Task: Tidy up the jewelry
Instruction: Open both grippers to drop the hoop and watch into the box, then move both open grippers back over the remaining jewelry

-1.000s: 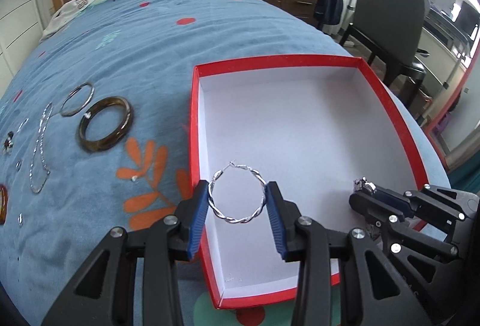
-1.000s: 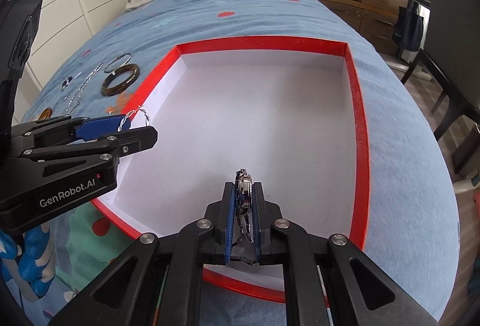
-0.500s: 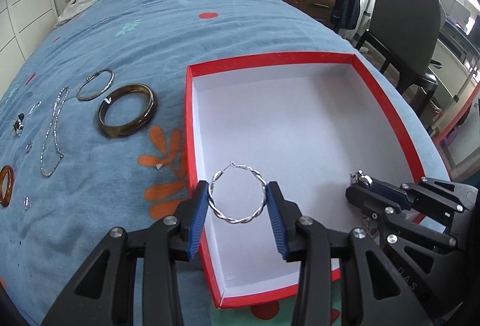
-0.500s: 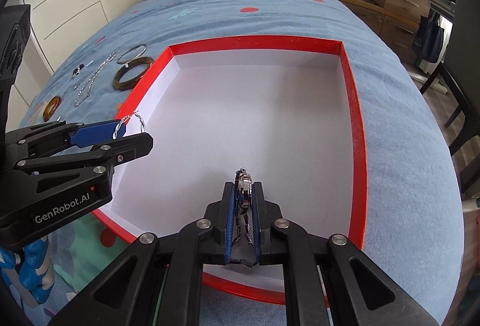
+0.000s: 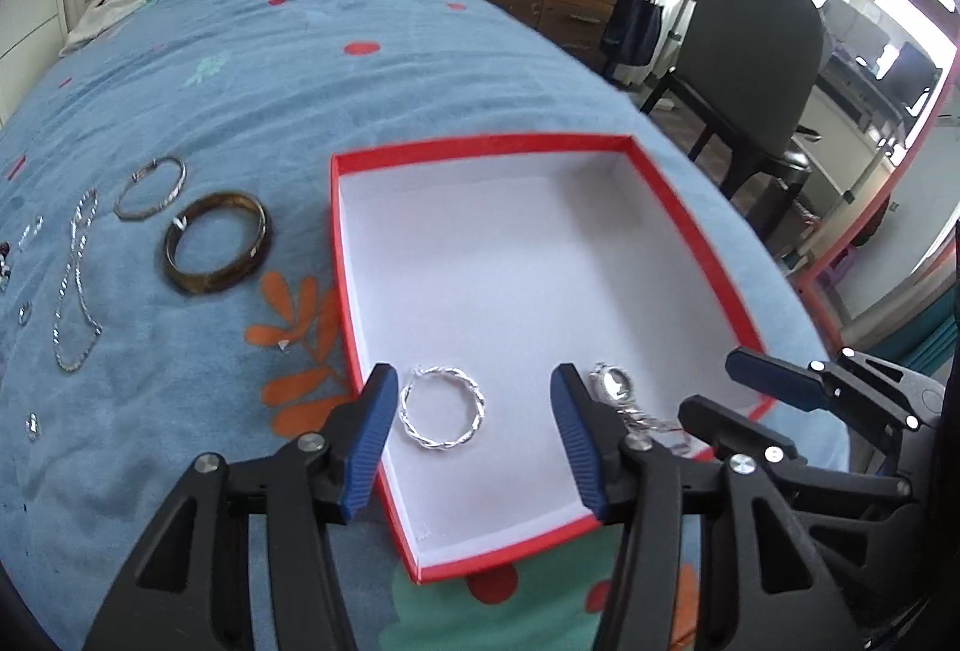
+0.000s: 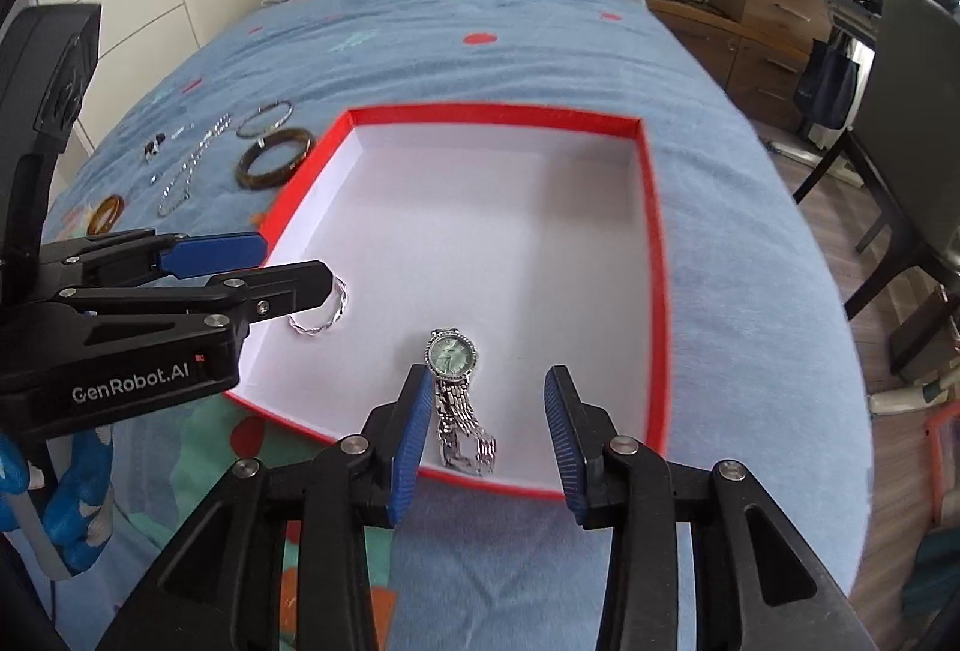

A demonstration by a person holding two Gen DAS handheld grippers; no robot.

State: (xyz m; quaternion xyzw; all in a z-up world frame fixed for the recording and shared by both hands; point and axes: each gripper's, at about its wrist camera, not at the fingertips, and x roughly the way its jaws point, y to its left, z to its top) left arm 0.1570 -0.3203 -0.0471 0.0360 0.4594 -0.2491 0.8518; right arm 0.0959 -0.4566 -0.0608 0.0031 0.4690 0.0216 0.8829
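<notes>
Left wrist view: left gripper (image 5: 474,435), tongs apart, hovers above the twisted silver hoop (image 5: 443,416) lying in the red-rimmed white-lined box (image 5: 510,148). Right gripper (image 6: 487,435), likewise spread, straddles the silver green-faced watch (image 6: 457,399), deposited for sorting.

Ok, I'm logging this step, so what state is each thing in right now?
left gripper: open, holding nothing.
right gripper: open, holding nothing.
twisted silver hoop: lying flat in the box, free of the pads.
watch: lying in the box, face up.
red box: open, no lid on it.
brown bangle: on the bedspread, outside the box.
silver bangle: on the bedspread.
chain: on the bedspread.
</notes>
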